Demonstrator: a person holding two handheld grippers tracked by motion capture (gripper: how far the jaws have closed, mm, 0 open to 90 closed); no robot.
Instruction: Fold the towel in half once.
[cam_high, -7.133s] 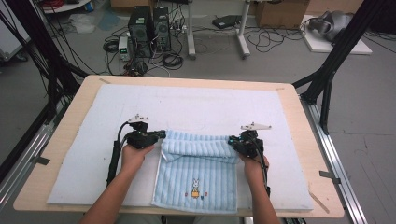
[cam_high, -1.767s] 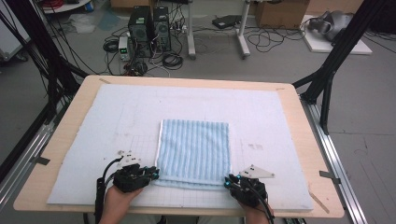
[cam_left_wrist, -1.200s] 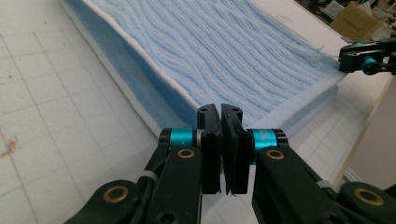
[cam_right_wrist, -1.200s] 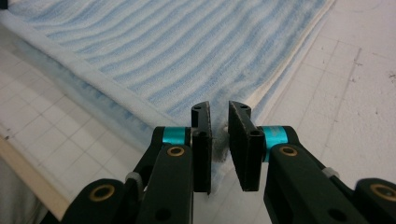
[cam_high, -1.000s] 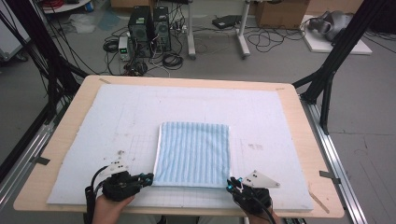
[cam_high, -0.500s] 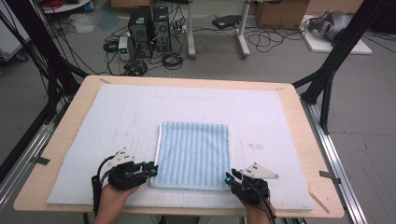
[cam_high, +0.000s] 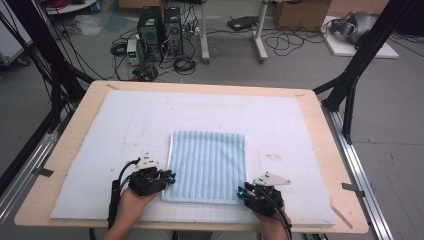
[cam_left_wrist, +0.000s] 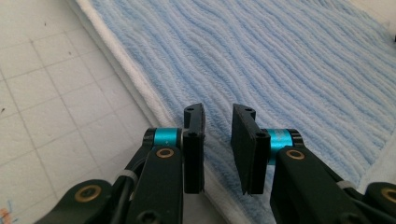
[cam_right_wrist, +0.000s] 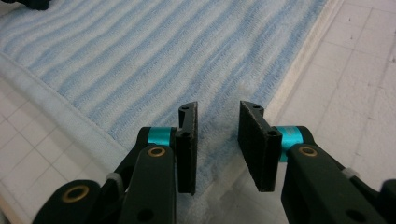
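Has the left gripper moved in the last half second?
Yes, slightly. Against the towel, which stayed put, the left gripper has shifted right, so its open fingers now sit over the towel's near left corner.

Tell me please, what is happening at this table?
A person holds a gripper in each hand at the near edge of a folded blue striped towel, which lies flat on a white mat. The left gripper is at the towel's near left corner and the right gripper at its near right corner. In both gripper views the jaws stand open over the towel and grip nothing. It looks like a pause in folding the towel.
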